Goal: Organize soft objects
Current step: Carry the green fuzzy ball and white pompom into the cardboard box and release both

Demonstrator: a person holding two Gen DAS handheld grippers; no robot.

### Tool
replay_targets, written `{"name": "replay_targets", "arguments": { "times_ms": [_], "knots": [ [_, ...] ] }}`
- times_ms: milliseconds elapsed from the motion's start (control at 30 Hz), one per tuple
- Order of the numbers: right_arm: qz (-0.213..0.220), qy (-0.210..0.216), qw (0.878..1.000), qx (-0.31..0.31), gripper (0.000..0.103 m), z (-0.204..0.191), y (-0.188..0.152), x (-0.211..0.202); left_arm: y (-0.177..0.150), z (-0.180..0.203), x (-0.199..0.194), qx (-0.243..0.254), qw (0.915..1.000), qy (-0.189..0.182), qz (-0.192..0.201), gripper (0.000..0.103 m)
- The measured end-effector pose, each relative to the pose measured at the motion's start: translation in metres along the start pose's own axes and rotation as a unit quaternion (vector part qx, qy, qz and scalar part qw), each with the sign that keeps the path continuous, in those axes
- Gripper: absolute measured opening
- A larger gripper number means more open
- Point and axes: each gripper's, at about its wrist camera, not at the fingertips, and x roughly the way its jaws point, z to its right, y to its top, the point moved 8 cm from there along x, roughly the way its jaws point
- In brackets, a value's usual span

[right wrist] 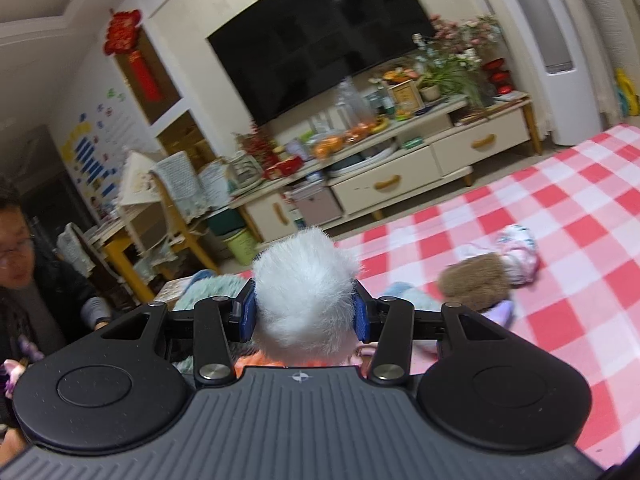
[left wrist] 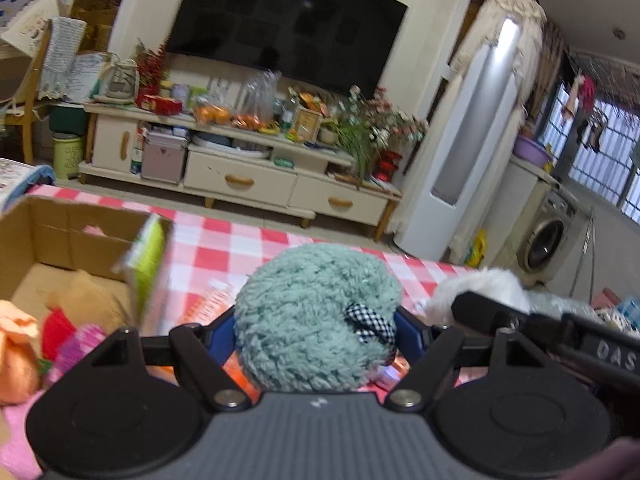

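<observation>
My left gripper [left wrist: 316,326] is shut on a fluffy teal plush [left wrist: 316,316] with a small black-and-white checked bow; its blue pads press both sides and the toy is lifted above the red-checked tablecloth [left wrist: 224,240]. To its left stands an open cardboard box [left wrist: 60,236] holding a tan plush [left wrist: 86,296] and other soft toys. My right gripper [right wrist: 305,314] is shut on a white furry plush [right wrist: 304,288], also raised off the cloth; the same toy shows in the left wrist view as a white furry plush [left wrist: 488,288]. The teal plush [right wrist: 216,286] peeks out beside it.
On the checked cloth [right wrist: 560,240] to the right lie a brown furry toy [right wrist: 474,280] and a pink-white soft toy [right wrist: 518,254]. A person [right wrist: 24,264] sits at the far left. Beyond the table edge stand a TV cabinet [left wrist: 240,176] and a tall white air conditioner [left wrist: 460,140].
</observation>
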Motion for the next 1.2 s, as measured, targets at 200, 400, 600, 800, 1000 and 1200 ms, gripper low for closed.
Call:
{"name": "replay_targets", "arguments": {
  "times_ms": [200, 400, 600, 800, 1000, 1200],
  "knots": [
    [-0.019, 0.046, 0.999, -0.002, 0.057, -0.025, -0.003, 0.013, 0.017, -0.038, -0.015, -0.028, 0.9986, 0.035, 0.030, 0.078],
    [-0.046, 0.094, 0.994, -0.015, 0.057, -0.056, -0.015, 0.018, 0.034, -0.082, -0.027, -0.046, 0.9929, 0.093, 0.059, 0.078],
    [-0.083, 0.138, 0.987, -0.012, 0.057, -0.079, -0.030, 0.028, 0.043, -0.120, -0.031, -0.053, 0.9853, 0.148, 0.067, 0.078],
    [-0.115, 0.167, 0.979, -0.017, 0.057, -0.102, -0.043, 0.040, 0.047, -0.150, -0.034, -0.061, 0.9805, 0.176, 0.064, 0.078],
    [-0.144, 0.165, 0.975, -0.036, 0.058, -0.105, -0.054, 0.050, 0.044, -0.167, -0.031, -0.059, 0.9784, 0.192, 0.050, 0.078],
    [-0.137, 0.166, 0.975, -0.054, 0.059, -0.111, -0.056, 0.044, 0.043, -0.170, -0.028, -0.048, 0.9780, 0.199, 0.043, 0.078]
  ]
}}
